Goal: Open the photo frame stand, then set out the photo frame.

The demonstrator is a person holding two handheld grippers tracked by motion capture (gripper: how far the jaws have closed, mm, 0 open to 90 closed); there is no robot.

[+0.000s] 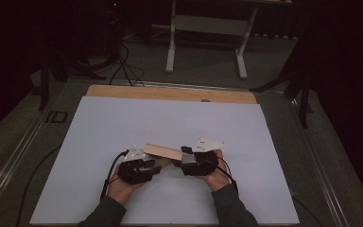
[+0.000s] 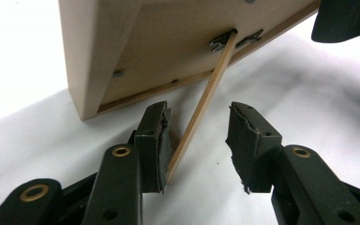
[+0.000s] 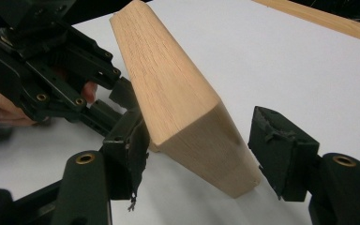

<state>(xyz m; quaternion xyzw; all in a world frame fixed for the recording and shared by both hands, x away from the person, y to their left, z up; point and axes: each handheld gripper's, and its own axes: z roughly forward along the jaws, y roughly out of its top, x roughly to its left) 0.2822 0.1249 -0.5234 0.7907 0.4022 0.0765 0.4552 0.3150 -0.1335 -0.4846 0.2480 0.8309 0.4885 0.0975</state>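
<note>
A dim room: grey carpeted floor [image 1: 208, 52], a white-legged table frame [image 1: 207, 23] at the back, black cables [image 1: 125, 66] trailing, and a white sheet [image 1: 170, 123] over the wooden tabletop [image 1: 170, 93].

A light wooden picture frame [image 1: 163, 151] is standing tilted on the white sheet. Its thin wooden back strut [image 2: 201, 105] is angling down to the sheet.

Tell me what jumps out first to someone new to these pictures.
First, a light wooden picture frame tilted up on the white sheet near the table's front, between two hands holding black tools. Behind it a thin wooden stand strut slants down between the open jaws of the left tool, against one pad. The right tool straddles the frame's corner, one jaw clearly apart from it.
</note>
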